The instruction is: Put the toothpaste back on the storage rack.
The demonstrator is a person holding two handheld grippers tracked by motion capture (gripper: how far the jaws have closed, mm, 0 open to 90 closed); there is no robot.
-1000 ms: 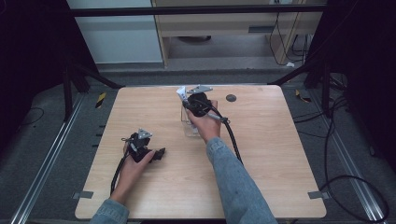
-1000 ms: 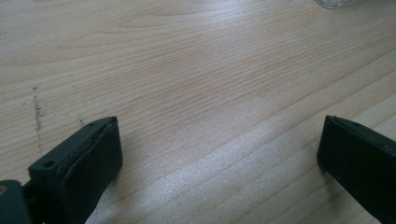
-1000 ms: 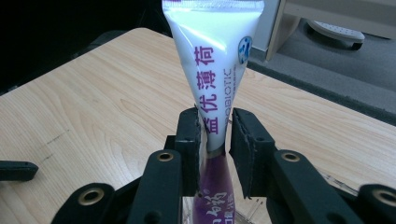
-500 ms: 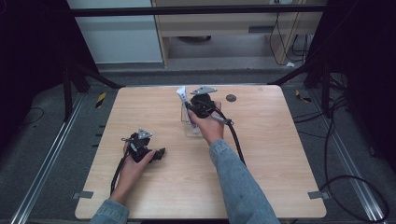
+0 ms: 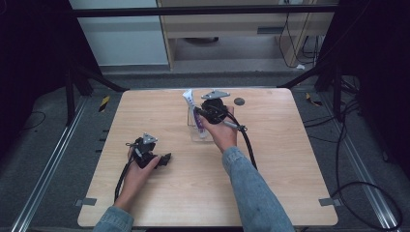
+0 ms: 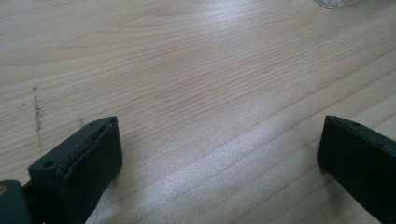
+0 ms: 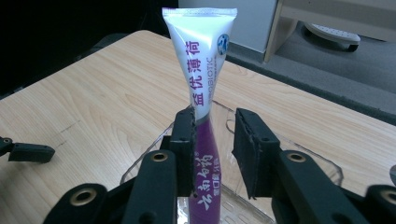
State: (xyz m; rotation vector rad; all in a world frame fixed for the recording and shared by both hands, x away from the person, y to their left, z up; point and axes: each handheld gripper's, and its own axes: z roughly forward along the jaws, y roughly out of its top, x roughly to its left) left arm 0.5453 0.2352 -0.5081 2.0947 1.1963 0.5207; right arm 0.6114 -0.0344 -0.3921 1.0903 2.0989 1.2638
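Toothpaste tube [image 7: 201, 93] upright in clear plastic holder [image 7: 299, 154], near bench's far edge.
White/purple, reads "PROBIOTIC"; right gripper [image 7: 213, 140] jaws apart around it, left gripper [image 6: 219, 154] wide open.

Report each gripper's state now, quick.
Left gripper: open, jaws wide apart over bare table, holding nothing.
Right gripper: open around the toothpaste tube standing in the clear container; one jaw touches it, the other is apart.

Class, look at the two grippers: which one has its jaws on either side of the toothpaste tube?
The right gripper: its jaws flank the toothpaste tube. The left gripper frames bare table.
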